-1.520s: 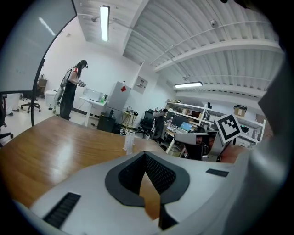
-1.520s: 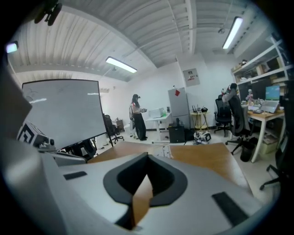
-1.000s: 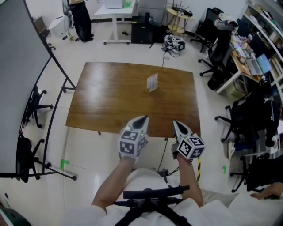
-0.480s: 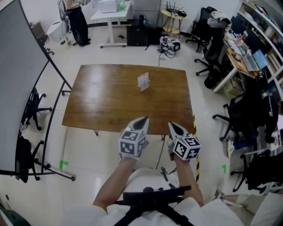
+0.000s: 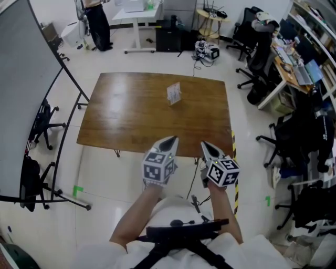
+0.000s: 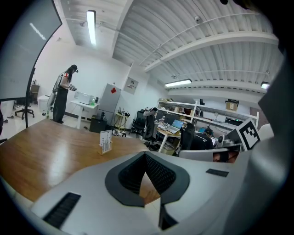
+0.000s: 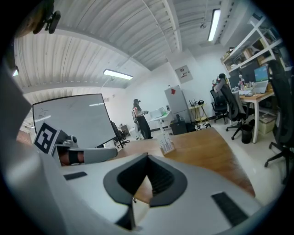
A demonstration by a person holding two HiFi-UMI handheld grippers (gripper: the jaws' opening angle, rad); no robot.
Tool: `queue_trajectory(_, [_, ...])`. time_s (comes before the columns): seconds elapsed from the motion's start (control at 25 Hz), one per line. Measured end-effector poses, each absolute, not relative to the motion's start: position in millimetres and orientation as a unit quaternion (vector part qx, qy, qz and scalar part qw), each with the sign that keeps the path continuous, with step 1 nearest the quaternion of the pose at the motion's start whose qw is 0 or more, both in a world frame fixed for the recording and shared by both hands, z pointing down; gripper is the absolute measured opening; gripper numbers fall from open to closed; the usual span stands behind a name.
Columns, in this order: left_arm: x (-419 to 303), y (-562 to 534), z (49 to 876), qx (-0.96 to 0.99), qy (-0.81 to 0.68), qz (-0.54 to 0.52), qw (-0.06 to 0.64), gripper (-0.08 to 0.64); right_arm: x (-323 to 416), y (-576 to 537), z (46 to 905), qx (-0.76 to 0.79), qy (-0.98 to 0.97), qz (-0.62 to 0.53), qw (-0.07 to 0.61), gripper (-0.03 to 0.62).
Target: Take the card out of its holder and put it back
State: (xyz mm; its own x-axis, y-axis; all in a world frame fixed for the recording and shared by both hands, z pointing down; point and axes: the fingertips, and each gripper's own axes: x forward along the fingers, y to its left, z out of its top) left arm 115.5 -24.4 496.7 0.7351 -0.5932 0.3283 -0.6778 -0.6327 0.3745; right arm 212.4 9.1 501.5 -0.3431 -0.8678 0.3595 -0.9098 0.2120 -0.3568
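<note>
A white card stands upright in its clear holder (image 5: 174, 93) on the far right part of the brown wooden table (image 5: 131, 115). Both grippers hover side by side in front of the table's near edge, well short of the holder. My left gripper (image 5: 172, 140) is shut with nothing in it, its tips meeting in the left gripper view (image 6: 145, 154). My right gripper (image 5: 204, 144) is also shut and empty (image 7: 147, 156). The card in its holder shows small ahead of the left jaws (image 6: 106, 140) and ahead of the right jaws (image 7: 166, 144).
A large dark whiteboard on a stand (image 5: 21, 94) flanks the table's left side. Office chairs (image 5: 257, 63) and cluttered desks line the right. A person (image 5: 97, 21) stands at a white desk (image 5: 139, 16) far behind. Green tape marks (image 5: 77, 192) lie on the floor.
The head view has swung a little over the table. Both grippers stay shut, side by side before the near edge. The card holder has not moved on the table.
</note>
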Motion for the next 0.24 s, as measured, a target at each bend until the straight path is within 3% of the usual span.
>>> queue_trajectory(0.24, [108.8,-25.8,500.5,0.899,-0.351,0.087,0.246,-0.009,204.5,7.0,501.8,0.572,-0.778,0.256,0.041,-0.005])
